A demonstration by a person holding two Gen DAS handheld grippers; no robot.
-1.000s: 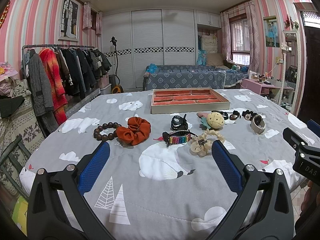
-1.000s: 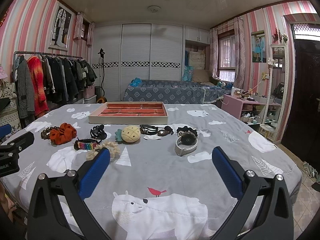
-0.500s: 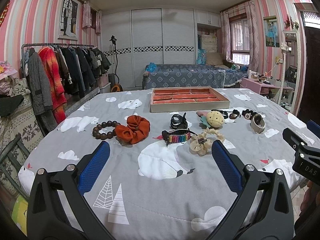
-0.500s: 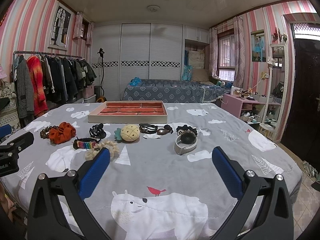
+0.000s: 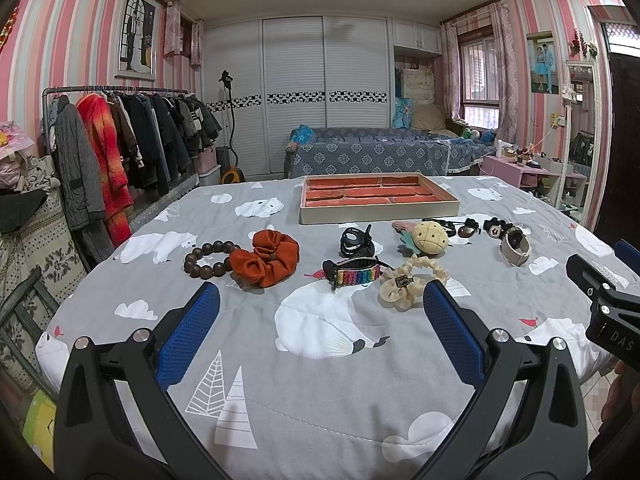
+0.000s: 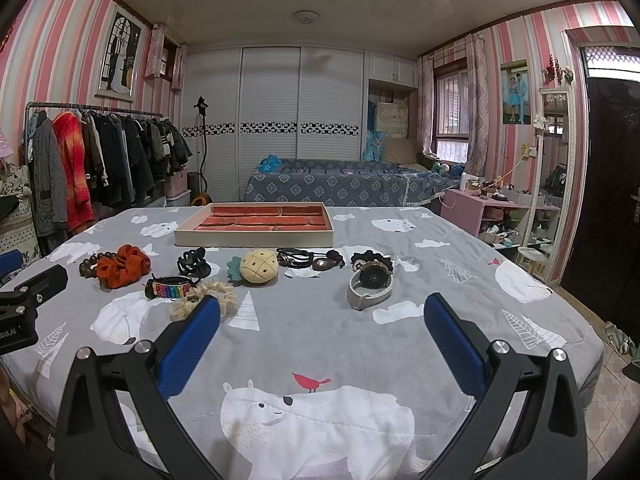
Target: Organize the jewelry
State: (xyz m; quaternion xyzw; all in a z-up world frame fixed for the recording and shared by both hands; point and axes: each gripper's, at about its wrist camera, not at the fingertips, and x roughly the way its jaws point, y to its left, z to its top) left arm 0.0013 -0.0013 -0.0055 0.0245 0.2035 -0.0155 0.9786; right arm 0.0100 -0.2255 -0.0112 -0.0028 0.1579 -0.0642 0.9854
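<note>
Now I am holding both tools wide open and empty: left gripper (image 5: 320, 312) and right gripper (image 6: 322, 316), each sitting slightly lower than before. Jewelry unmoved: wooden bead bracelet (image 5: 208, 258) touching orange scrunchie (image 5: 266, 256); watch (image 6: 370, 284) near the tray (image 6: 256, 236).

A home bedroom. Pink, white and grey striped wallpaper (image 5: 80, 20) covers the walls. A metal clothes rack (image 5: 120, 136) hung with coats and jackets stands along the left wall, below a framed wedding portrait (image 5: 138, 32). White louvred wardrobe doors (image 5: 296, 92) fill the far wall. In front of them is a bed or daybed under a blue patterned cover (image 5: 372, 156), beside a barred window (image 5: 480, 76) with curtains. A pink side table (image 6: 476, 208) cluttered with small household items sits at the right, near a dark wooden door (image 6: 612, 184). In the foreground, a grey polar-bear quilt (image 6: 320, 412) covers a bed.
</note>
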